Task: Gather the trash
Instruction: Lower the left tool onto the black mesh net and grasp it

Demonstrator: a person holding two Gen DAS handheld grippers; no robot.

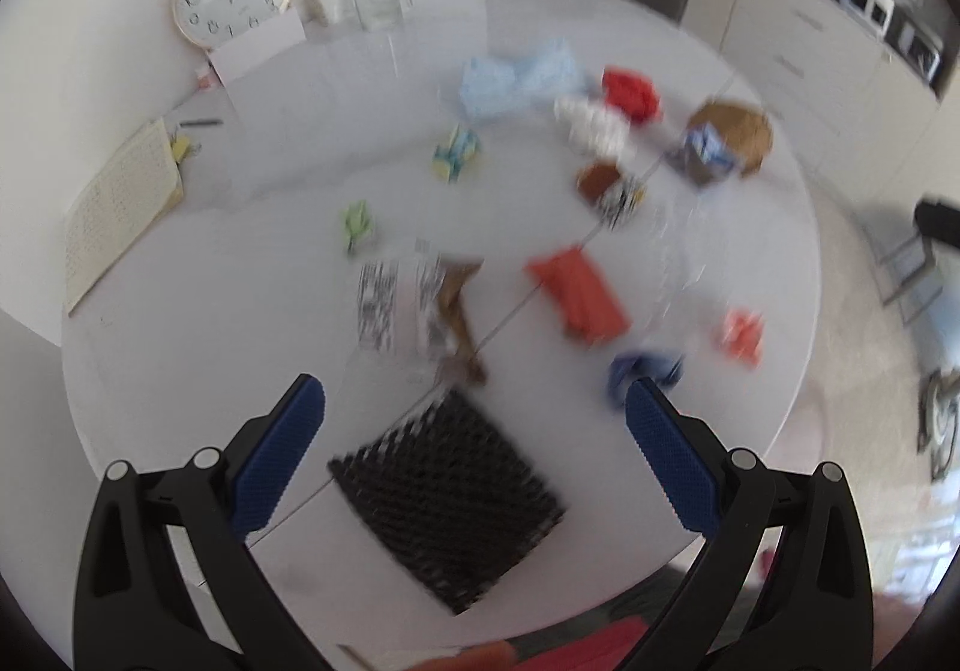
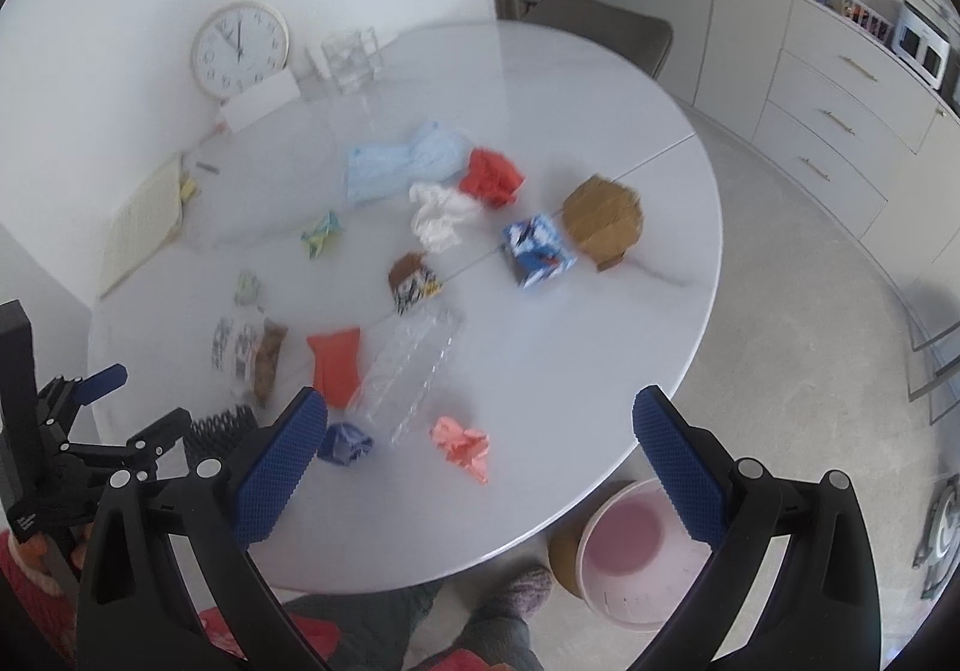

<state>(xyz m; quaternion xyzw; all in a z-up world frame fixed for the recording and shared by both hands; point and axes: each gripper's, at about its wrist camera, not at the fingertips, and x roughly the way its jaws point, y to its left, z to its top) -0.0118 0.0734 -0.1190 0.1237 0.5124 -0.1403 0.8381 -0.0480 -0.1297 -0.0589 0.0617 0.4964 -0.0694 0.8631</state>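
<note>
Trash lies scattered over the round white table [image 2: 600, 89]. In the right wrist view I see a clear plastic bottle [image 2: 414, 365], an orange wrapper [image 2: 336, 362], a pink crumpled paper [image 2: 462, 446], a blue scrap [image 2: 343, 443], a blue carton [image 2: 537, 250] and a brown cardboard piece [image 2: 603, 221]. My right gripper [image 2: 480, 419] hangs open above the table's near edge, holding nothing. My left gripper [image 1: 474, 401] is open over a black mesh piece [image 1: 447, 491], apart from it. The left gripper [image 2: 138, 401] also shows at the far left of the right wrist view.
A pink bin [image 2: 627, 551] stands on the floor below the table's near edge, beside a person's socked foot [image 2: 528, 587]. A wall clock [image 2: 240, 48], clear glass holders [image 2: 351, 59] and a notebook [image 2: 144, 221] sit at the table's far left. A chair [image 2: 600, 26] stands behind.
</note>
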